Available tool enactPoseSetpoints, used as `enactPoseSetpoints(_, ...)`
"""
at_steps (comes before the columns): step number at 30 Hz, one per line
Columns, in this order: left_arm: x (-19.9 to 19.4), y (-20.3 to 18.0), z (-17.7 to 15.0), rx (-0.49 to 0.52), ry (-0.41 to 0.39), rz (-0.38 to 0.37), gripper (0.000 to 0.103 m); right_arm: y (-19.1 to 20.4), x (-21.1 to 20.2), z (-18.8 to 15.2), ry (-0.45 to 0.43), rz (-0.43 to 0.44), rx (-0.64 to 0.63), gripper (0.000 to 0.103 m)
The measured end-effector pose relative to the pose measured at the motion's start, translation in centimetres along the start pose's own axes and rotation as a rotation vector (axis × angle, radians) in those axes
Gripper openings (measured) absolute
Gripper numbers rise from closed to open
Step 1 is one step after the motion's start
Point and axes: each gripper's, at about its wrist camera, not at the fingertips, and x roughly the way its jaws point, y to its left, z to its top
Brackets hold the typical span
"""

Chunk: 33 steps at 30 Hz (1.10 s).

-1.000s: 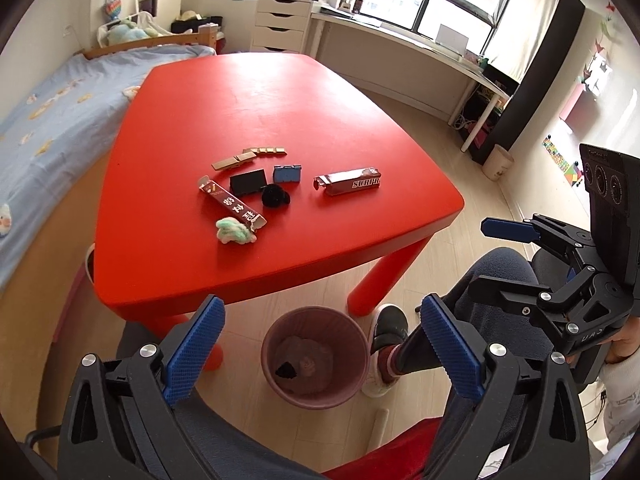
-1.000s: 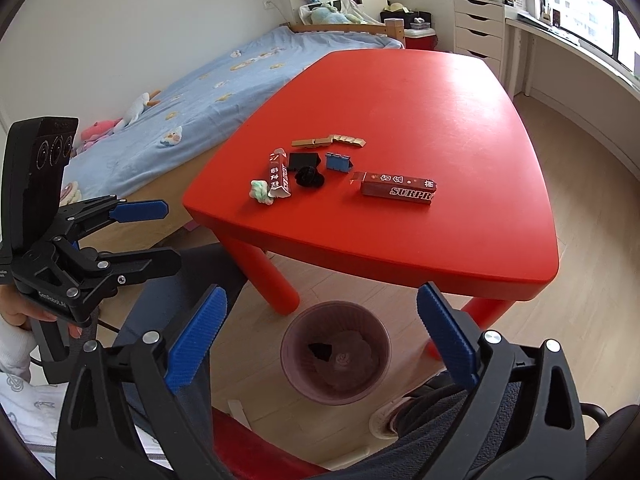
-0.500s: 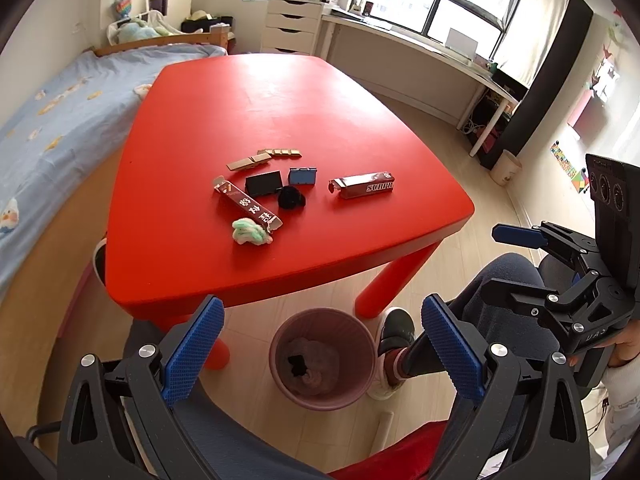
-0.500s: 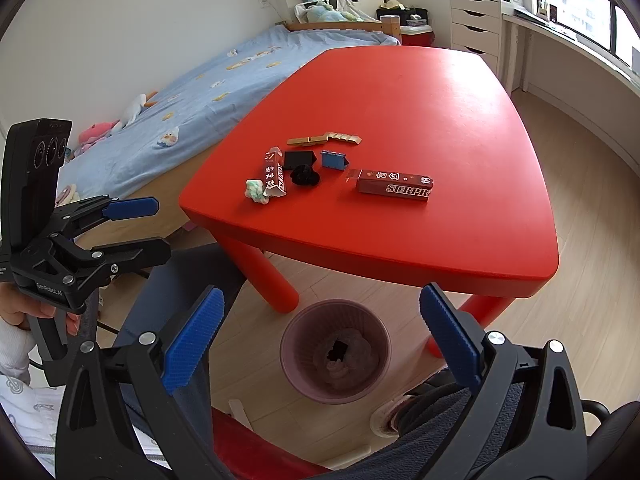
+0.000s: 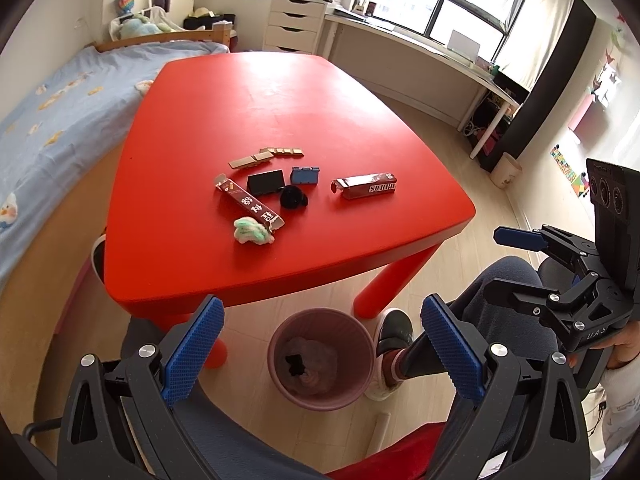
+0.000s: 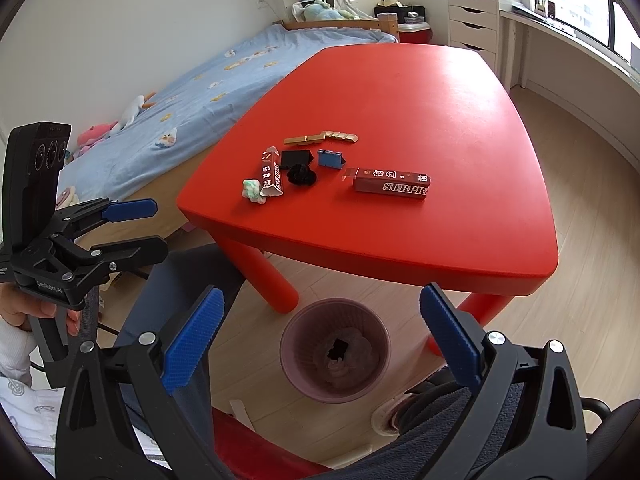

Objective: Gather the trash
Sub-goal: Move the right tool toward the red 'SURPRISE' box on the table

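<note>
Red table (image 5: 280, 96) looms closer as both views creep forward; left gripper (image 5: 320, 356) and right gripper (image 6: 318, 338) gape wide, empty — wrappers (image 5: 248, 204) lie mid-table, bin (image 5: 320, 356) near, below.

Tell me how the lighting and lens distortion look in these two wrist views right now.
Left wrist view: daylight from the windows, soft sheen on the red table, sharp focus, table edges bowed by the fisheye, dark corners. Right wrist view: the same even light, pale glare on the table, the bin in mild shade.
</note>
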Motion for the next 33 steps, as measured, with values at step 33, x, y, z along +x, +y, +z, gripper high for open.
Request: enactPoseSetpoints(33, 5.3, 4.5, 5.1, 0.126, 0.127, 0.013, 0.095, -4.1, 6.8, 10.8, 0.173, 0.015, -0.411, 0.097)
